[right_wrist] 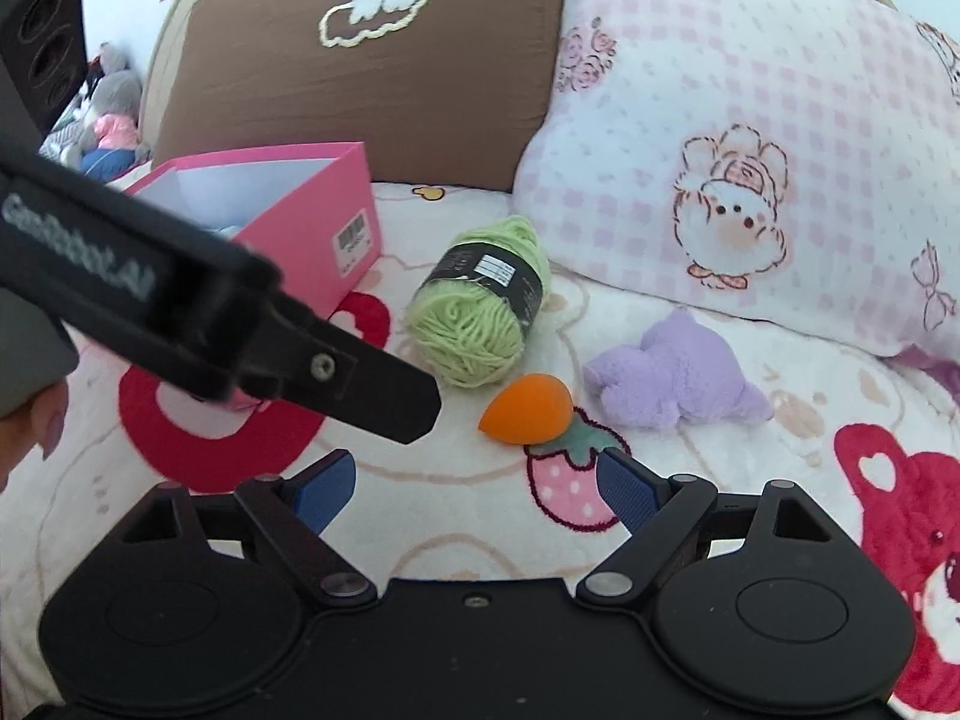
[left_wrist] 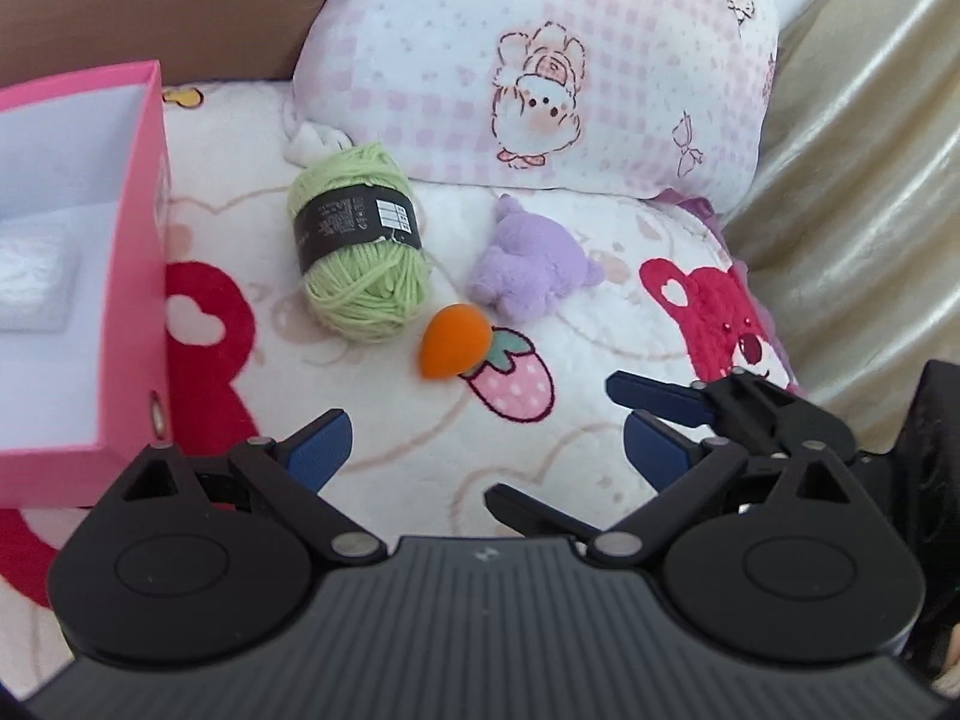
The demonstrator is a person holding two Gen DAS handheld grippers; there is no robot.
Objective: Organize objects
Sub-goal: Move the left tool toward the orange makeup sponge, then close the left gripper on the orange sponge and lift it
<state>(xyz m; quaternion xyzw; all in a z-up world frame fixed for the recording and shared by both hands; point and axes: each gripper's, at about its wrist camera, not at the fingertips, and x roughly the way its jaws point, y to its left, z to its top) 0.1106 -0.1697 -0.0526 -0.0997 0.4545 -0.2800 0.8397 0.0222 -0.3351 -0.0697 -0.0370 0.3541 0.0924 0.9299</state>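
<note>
- The left gripper [left_wrist: 480, 450] hangs over the bed blanket [left_wrist: 420, 468] with its blue pads spread wide and nothing between them.
- The right gripper [right_wrist: 477, 483] has its blue pads wide apart too, with only bare blanket in the gap.
- An orange teardrop makeup sponge [right_wrist: 528, 408] lies on the blanket ahead of both grippers, touching a printed pink strawberry [right_wrist: 567, 495].
- A green yarn ball [left_wrist: 360, 246] with a black paper band lies just beyond the sponge, close to it but apart.
- A purple plush toy [left_wrist: 528, 270] lies beside the yarn, near the foot of a pink checked pillow [left_wrist: 600, 60].
- An open pink box [right_wrist: 312, 222] stands on the blanket by a brown pillow [right_wrist: 390, 90], towards the head of the bed; something white [left_wrist: 33, 270] lies inside it.
- In the right wrist view the left gripper's black body crosses the left side, held by a hand [right_wrist: 30, 420].
</note>
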